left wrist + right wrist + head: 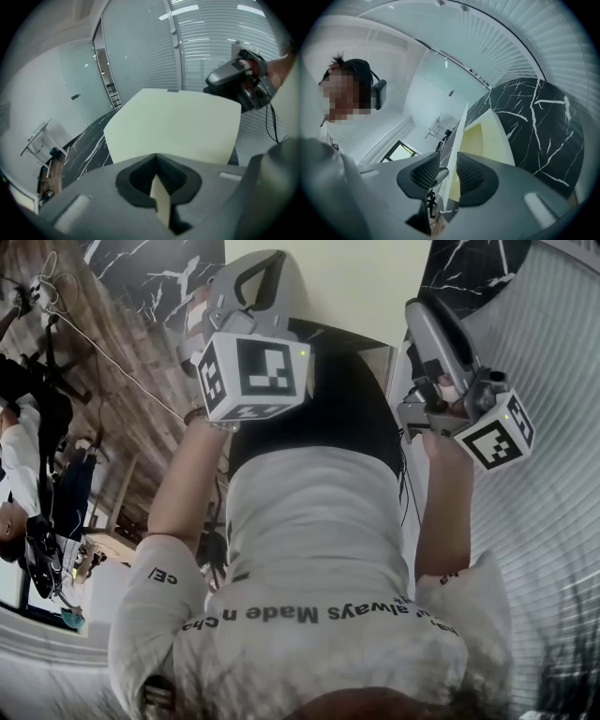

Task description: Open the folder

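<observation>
A pale yellow folder [178, 126] is held up over the black marble table [89, 145]. My left gripper [157, 180] is shut on the folder's near edge, and a strip of that edge shows pinched between its pads. In the right gripper view a thin cover [459, 136] stands edge-on between the pads of my right gripper [449, 173], with a slim gap beside it. The yellow inside [483, 136] shows past it. In the head view the left gripper [251, 277] and right gripper [427, 320] are raised on either side of the folder [366, 287].
Ribbed blinds [553, 484] run along the right side. Cables [94, 343] trail over the wooden floor, and a second person [19, 474] sits at the left. A folding stand [40, 138] is beyond the table. The holder's head [351, 89] is close behind the right gripper.
</observation>
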A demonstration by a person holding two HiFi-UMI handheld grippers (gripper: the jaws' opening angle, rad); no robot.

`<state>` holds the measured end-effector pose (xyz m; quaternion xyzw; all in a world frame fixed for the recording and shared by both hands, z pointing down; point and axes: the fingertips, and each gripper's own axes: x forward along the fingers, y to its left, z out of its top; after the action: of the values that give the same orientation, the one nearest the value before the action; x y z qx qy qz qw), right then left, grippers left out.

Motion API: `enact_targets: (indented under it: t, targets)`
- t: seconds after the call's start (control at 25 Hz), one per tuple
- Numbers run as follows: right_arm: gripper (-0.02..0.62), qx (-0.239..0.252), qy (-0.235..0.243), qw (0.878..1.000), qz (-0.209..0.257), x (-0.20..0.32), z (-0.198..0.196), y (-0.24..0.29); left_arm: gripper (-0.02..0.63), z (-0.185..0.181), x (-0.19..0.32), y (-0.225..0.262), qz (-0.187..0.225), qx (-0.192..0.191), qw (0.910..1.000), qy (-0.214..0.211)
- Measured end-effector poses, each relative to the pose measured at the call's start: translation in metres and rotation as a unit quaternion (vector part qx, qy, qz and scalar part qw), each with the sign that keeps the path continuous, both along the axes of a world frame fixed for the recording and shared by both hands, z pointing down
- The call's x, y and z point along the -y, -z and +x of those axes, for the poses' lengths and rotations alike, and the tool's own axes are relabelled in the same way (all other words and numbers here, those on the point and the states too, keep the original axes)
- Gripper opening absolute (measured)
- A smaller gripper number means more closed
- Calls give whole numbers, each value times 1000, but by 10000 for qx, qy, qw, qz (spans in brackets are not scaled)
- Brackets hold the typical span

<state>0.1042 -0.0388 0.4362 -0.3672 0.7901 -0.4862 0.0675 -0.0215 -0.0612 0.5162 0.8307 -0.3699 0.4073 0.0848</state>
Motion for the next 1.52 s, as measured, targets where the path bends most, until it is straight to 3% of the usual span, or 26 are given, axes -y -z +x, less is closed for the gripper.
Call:
enact_targets:
  t: [0.52, 0.72, 1.12, 1.52]
  targets:
    - [109, 203, 389, 9988, 211, -1, -21, 40, 2, -12, -5, 39, -186, -50, 9998, 71]
    - [92, 129, 580, 9975, 383, -1, -35, 54, 3, -19, -13, 64, -192, -326, 9990, 236]
    - [80, 366, 1091, 9911, 664, 3, -81, 87, 2, -41, -21, 131, 27, -692, 9959, 588]
    - [84, 530, 1804, 9777, 939, 12, -147, 116, 3, -70, -35, 188, 277, -756, 9939, 754]
